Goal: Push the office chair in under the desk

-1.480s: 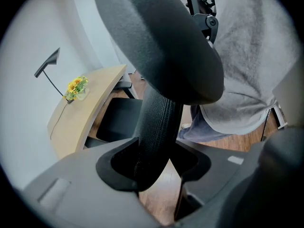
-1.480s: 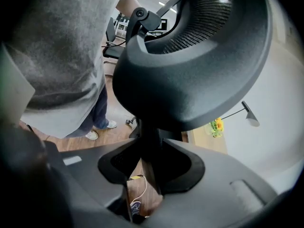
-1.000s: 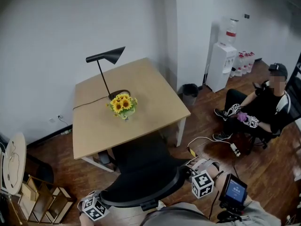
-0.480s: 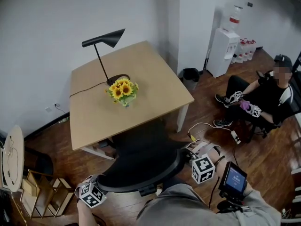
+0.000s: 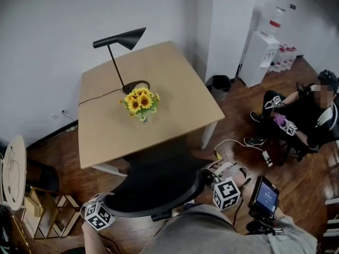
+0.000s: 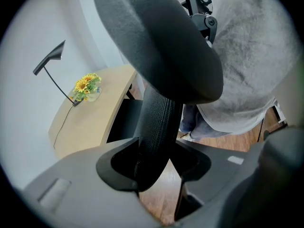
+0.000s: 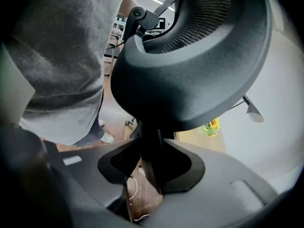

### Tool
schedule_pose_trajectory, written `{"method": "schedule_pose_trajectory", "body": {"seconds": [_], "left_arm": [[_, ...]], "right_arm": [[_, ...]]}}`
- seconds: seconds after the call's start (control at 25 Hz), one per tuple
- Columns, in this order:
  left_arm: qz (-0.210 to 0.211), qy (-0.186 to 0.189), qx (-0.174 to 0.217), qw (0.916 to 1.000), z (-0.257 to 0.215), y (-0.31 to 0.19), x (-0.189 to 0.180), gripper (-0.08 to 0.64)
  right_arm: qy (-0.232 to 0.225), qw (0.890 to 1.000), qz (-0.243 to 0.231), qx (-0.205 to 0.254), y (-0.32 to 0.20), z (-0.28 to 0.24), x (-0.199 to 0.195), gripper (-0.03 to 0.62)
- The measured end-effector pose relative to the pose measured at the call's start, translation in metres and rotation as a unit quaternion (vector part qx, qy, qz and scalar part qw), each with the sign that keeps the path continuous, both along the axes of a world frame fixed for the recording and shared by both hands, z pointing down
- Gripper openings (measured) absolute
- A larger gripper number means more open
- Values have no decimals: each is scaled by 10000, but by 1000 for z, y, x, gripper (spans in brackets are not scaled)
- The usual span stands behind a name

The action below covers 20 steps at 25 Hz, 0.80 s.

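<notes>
Two grips hold the office chair (image 5: 153,187): my left gripper (image 6: 151,167) pinches one mesh edge of its backrest, and my right gripper (image 7: 151,172) clamps the opposite edge. The chair's seat reaches partly under the near side of the wooden desk (image 5: 175,83), which bears sunflowers (image 5: 140,101) and a black lamp (image 5: 119,41).

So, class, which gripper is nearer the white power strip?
Right. The right gripper holds the office chair on the power strip side; the left gripper holds its far side.

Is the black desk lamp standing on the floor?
No, the lamp stands on the desk, its base right behind the sunflowers.
</notes>
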State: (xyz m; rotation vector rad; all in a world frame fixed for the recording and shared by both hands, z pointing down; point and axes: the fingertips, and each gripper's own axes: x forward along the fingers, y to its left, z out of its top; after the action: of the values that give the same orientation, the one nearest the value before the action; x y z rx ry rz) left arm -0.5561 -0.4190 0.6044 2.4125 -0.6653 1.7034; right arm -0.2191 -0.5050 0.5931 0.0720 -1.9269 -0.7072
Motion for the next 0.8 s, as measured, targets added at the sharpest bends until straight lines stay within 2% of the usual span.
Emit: {"method": "schedule_pose_trajectory", "body": {"seconds": [0.52,0.8], "left_arm": [[-114,-46,-51,9999,-1,-55,-18,196],[-81,-36,-47,9999,2,-81,-29,195]], "right_arm": [[-38,9999,-143,50,-55,0,-21,150],[19,10000,-20,34,-83,2,-30,152]]}}
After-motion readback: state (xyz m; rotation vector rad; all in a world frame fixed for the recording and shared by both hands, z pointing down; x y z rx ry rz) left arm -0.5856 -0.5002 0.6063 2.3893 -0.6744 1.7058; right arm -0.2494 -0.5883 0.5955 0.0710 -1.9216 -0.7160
